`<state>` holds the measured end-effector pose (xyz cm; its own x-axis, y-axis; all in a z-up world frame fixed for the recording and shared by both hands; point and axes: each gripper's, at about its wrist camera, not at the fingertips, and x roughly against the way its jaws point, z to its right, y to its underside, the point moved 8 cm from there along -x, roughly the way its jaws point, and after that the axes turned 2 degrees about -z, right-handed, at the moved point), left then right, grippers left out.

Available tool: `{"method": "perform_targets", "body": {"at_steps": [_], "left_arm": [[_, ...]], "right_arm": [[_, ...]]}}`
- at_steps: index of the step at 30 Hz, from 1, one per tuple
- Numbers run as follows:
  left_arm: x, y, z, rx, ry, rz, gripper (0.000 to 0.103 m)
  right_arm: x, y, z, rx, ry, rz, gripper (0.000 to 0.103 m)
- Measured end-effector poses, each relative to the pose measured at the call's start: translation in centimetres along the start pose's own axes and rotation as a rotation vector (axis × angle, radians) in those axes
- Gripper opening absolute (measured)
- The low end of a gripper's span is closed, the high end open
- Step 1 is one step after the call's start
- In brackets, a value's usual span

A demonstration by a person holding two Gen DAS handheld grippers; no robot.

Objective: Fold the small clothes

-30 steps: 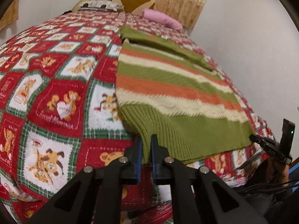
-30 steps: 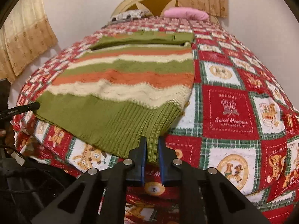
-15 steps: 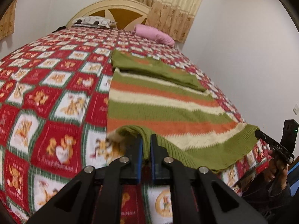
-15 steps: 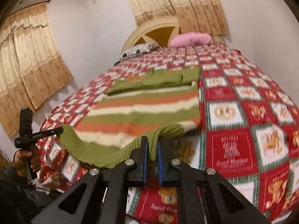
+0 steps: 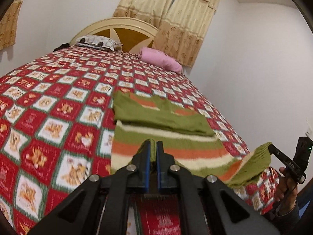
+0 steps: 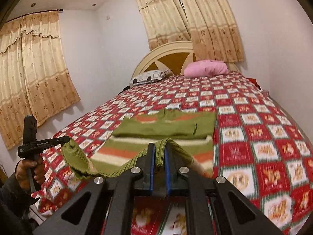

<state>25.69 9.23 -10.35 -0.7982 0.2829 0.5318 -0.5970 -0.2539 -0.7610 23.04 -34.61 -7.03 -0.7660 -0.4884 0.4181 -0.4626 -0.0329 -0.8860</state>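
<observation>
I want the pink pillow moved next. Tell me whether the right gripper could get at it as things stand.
Probably not yet. The right gripper is shut on the sweater's green hem, so its jaws are taken, and the pink pillow lies at the far end of the bed, by the headboard.

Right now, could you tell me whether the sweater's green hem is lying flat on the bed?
No, the hem is lifted off the bed, pinched in the right gripper and left gripper.

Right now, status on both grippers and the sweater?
Left gripper and right gripper both shut on the striped sweater's green ribbed hem, hem off the bedspread. Sleeves folded across the chest. Nothing in the way.
</observation>
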Motion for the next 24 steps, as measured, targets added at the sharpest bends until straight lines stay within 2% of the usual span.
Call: {"method": "perform_targets", "body": {"at_steps": [7,15,19,24], "left_arm": [[-2.3,-4.3,-0.3,0.026,-0.003,0.02,0.005],[-5.1,-10.1,-0.2,-0.008,-0.043,0.072,0.005],[-8.0,-11.8,-0.6,-0.024,-0.074,0.062,0.005],[-13.2,-12.0,-1.2,-0.065,-0.137,0.007,0.005]], "right_arm": [[-3.0,-4.7,1.3,0.005,0.007,0.018,0.008],[-7.6,-9.2,3.1,0.022,0.039,0.008,0.008],[-10.1,-10.3,4.3,0.018,0.06,-0.018,0.008],[-14.5,-10.1,6.4,-0.008,0.089,-0.096,0.008]]}}
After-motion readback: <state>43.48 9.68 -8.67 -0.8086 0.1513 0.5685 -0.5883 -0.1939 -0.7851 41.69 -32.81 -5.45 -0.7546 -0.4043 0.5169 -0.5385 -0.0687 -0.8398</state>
